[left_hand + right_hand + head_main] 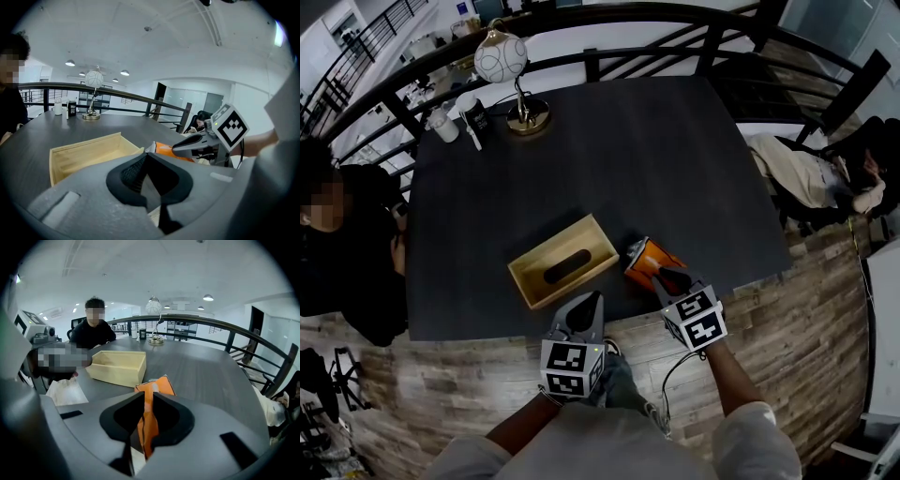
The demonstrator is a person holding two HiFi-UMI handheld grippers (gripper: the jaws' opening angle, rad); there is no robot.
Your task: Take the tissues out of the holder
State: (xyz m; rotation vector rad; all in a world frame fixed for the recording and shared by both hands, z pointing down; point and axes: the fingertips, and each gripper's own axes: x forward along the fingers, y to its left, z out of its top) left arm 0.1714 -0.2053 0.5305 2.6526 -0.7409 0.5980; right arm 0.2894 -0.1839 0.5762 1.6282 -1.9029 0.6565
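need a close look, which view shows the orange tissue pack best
Right gripper view: the orange tissue pack lies close up between the jaws of the right claw. Head view shows it small beside the wooden holder, partly under that claw; left gripper view shows an orange sliver.

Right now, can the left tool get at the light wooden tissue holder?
Probably yes. The left tool, jaws together, is just short of the near side of the light wooden tissue holder, with nothing between; the orange tissue pack and right tool lie off to the right.
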